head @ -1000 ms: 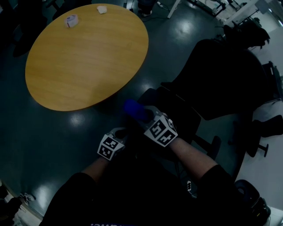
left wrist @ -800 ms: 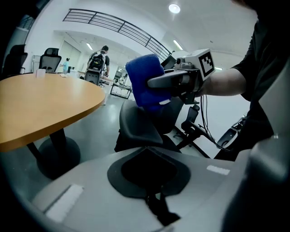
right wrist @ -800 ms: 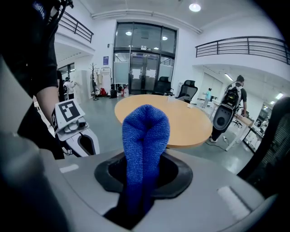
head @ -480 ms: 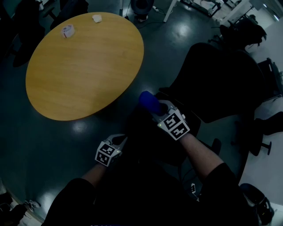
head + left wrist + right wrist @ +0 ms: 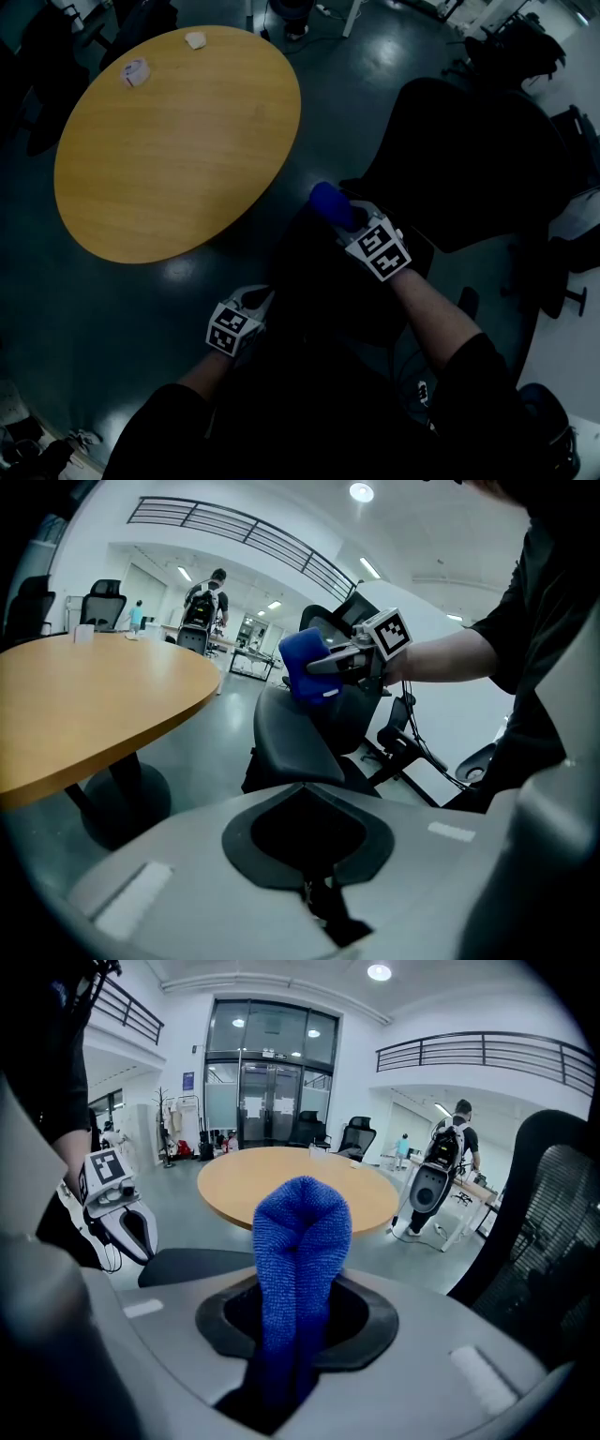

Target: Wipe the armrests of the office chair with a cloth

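Observation:
The black office chair (image 5: 469, 141) stands right of centre in the head view, very dark. My right gripper (image 5: 349, 223) is shut on a folded blue cloth (image 5: 329, 201) and holds it over the chair's front part, near the backrest. In the right gripper view the cloth (image 5: 300, 1241) sticks up between the jaws, and a black chair pad (image 5: 187, 1265) lies to the left below it. My left gripper (image 5: 251, 302) is lower left, beside the chair, shut with nothing in it. The left gripper view shows the cloth (image 5: 304, 666) above a black chair pad (image 5: 289, 741).
A round wooden table (image 5: 178, 131) fills the upper left, with two small white objects (image 5: 135, 71) at its far edge. More dark chairs (image 5: 562, 272) stand at the right. A person with a backpack (image 5: 448, 1152) walks in the background. The floor is dark and glossy.
My right gripper has carried the blue cloth forward and to the right, closer to the chair's backrest. The left gripper has stayed low at the left.

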Tool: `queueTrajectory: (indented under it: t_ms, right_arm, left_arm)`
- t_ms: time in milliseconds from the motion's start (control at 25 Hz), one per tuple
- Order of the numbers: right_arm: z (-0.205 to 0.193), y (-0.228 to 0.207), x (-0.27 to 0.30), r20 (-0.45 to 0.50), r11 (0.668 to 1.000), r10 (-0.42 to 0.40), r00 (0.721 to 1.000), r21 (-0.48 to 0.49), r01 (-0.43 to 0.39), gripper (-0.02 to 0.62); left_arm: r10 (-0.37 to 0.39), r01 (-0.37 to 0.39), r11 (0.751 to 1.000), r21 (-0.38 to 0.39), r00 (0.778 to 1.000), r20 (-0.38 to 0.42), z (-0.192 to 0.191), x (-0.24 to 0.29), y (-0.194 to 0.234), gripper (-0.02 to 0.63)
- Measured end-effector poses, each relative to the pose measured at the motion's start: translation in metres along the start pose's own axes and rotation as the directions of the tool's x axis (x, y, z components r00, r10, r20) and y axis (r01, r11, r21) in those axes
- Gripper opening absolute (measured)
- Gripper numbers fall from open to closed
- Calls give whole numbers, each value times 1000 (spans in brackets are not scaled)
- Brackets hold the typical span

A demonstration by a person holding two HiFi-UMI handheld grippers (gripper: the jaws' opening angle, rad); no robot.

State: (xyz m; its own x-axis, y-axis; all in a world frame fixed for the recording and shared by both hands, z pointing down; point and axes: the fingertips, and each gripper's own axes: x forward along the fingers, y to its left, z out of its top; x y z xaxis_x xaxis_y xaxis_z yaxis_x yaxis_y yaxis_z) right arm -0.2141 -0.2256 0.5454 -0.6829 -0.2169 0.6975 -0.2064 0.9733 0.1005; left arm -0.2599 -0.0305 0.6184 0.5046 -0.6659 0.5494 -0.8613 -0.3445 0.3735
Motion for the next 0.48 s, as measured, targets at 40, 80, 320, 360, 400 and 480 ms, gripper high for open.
queueTrajectory:
  t_ms: [40, 80, 320, 360, 400, 480]
  right_arm:
    - [-4, -2, 2, -7, 1000, -1, 1000, 6, 1, 110]
    - [-8, -3, 4, -14, 1000, -2, 1000, 11, 2, 110]
    - [-26, -3, 20, -53, 999, 7, 999, 42, -4, 110]
    - [-28, -2, 23, -55, 999, 9, 998, 48, -7, 110]
    - [-29, -1, 24, -56, 999, 11, 998, 52, -8, 110]
    - [-29, -1, 27, -54, 998, 13, 998, 63, -10, 110]
  left_arm:
    - [0, 0, 1000, 2, 1000, -3, 0, 1, -1, 17]
    - [-1, 1, 1000, 3, 1000, -5, 0, 1, -2, 17]
    - [7, -7, 1000, -4, 1000, -2, 1, 3, -1, 17]
    - [8, -8, 1000, -5, 1000, -2, 1, 3, -1, 17]
    - [9, -9, 1000, -7, 1000, -2, 2, 3, -1, 17]
    - [11, -11, 1000, -10, 1000, -2, 3, 3, 0, 17]
